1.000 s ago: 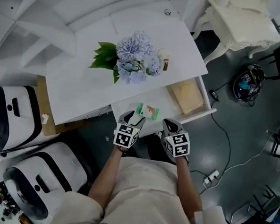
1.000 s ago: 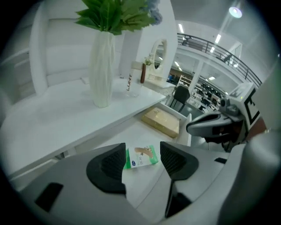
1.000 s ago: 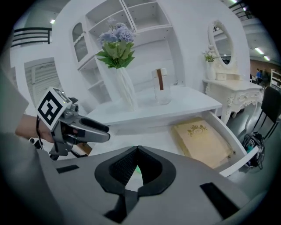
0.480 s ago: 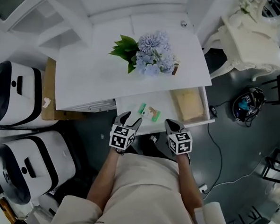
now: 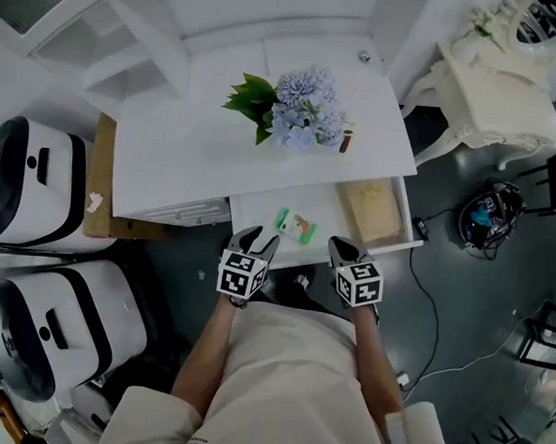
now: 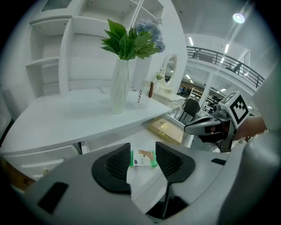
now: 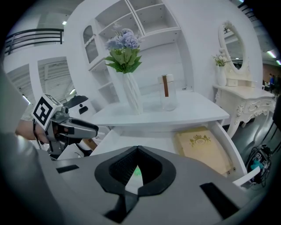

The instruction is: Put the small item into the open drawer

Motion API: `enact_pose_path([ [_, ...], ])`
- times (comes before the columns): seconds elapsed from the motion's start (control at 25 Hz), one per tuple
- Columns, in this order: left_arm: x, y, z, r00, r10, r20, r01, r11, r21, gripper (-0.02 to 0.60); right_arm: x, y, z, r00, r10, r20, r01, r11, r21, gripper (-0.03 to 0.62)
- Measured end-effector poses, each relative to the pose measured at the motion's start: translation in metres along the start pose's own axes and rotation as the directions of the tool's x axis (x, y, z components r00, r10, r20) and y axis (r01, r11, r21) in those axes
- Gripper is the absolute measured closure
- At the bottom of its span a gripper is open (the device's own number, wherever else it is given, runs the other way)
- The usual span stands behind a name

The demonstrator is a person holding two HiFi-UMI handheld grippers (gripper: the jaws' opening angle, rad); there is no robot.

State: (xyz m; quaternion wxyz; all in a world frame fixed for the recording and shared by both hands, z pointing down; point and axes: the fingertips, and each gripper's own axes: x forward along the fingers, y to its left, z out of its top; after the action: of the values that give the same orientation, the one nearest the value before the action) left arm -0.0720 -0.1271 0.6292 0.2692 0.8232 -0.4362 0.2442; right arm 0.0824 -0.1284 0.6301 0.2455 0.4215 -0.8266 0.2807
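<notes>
The small green and white packet [image 5: 295, 226] [image 6: 142, 159] lies flat on the floor of the open white drawer [image 5: 256, 206], left of a tan box [image 5: 373, 209] [image 7: 203, 149]. My left gripper [image 5: 256, 236] [image 6: 143, 149] hovers at the drawer's front edge. Its jaws are closing with a gap still between them. Nothing is in that gap; the packet shows beyond it. My right gripper [image 5: 342, 245] [image 7: 138, 149] hangs beside it at the same edge, its fingertips touching and holding nothing.
On the white desk [image 5: 169, 153] stands a vase of blue flowers [image 5: 294, 114] [image 6: 119, 85] beside a glass with a brown stick [image 5: 346, 136] [image 7: 167, 94]. White machines [image 5: 26, 192] stand at the left. An ornate white table [image 5: 503, 80] and floor cables [image 5: 458, 349] lie to the right.
The head view has shifted, so the desk sits higher in the picture. Both grippers stay at the drawer's front edge. The packet has not moved in the drawer.
</notes>
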Motion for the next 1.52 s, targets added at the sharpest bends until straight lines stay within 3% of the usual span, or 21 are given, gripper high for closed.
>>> enact_pose_path([
  [0.36,-0.001,-0.008,0.001,0.999,-0.03,0.016,0.029,1.0,0.009,0.466,0.004,-0.002,-0.005,1.0,0.004,-0.021,-0.004,1.0,0.006,0.569],
  [0.72,-0.002,0.005,0.003,1.0,0.012,0.015,-0.012,1.0,0.013,0.558,0.014,0.011,0.007,0.999,0.034,-0.011,-0.035,0.999,-0.038,0.569],
  [1.08,0.002,0.004,0.003,1.0,0.031,0.001,-0.031,0.999,0.036,0.565,0.015,0.013,0.009,0.999,0.049,-0.013,-0.049,0.998,-0.038,0.569],
  [1.52,0.004,-0.004,0.009,1.0,0.002,0.018,-0.002,1.0,-0.014,0.565,0.014,0.012,0.008,0.998,0.056,-0.016,-0.057,0.997,-0.052,0.569],
])
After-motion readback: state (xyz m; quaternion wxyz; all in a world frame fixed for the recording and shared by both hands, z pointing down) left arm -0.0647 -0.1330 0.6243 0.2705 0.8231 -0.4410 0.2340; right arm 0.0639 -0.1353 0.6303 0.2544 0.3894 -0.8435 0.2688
